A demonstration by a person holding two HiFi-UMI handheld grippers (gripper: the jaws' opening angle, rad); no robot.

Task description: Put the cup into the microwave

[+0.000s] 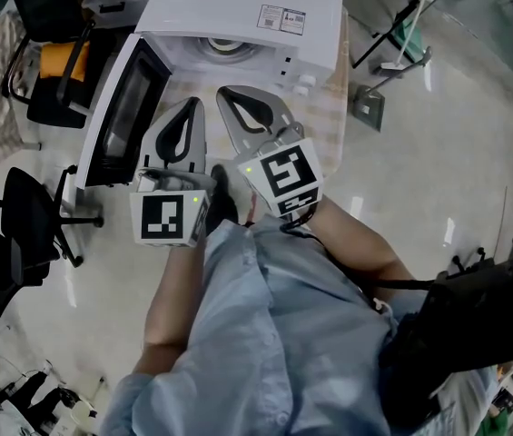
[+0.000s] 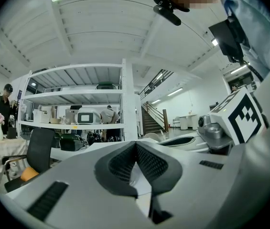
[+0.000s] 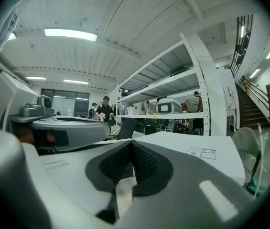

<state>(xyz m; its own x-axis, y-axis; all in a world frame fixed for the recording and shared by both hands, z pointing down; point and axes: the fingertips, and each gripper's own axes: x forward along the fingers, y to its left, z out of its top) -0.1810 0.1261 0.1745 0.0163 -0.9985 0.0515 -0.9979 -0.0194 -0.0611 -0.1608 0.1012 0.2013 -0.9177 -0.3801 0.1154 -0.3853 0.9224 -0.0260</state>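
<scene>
A white microwave (image 1: 238, 7) stands at the top of the head view with its door (image 1: 124, 107) swung open to the left. Inside the opening a round pale shape (image 1: 224, 47) shows; I cannot tell whether it is the cup or the turntable. My left gripper (image 1: 193, 103) and right gripper (image 1: 223, 92) are side by side just in front of the opening, both pointing at it. Each is shut with nothing between its jaws. The left gripper (image 2: 135, 145) has its pads meeting in its own view, and so does the right gripper (image 3: 131, 145). The microwave's top (image 3: 197, 149) lies beyond the right jaws.
The microwave stands on a pale table (image 1: 330, 125). Black office chairs (image 1: 20, 216) and an orange-seated chair (image 1: 61, 62) stand at the left. A chair base (image 1: 392, 44) is at the upper right. White shelving (image 2: 77, 94), people and a staircase (image 3: 252, 106) are far off.
</scene>
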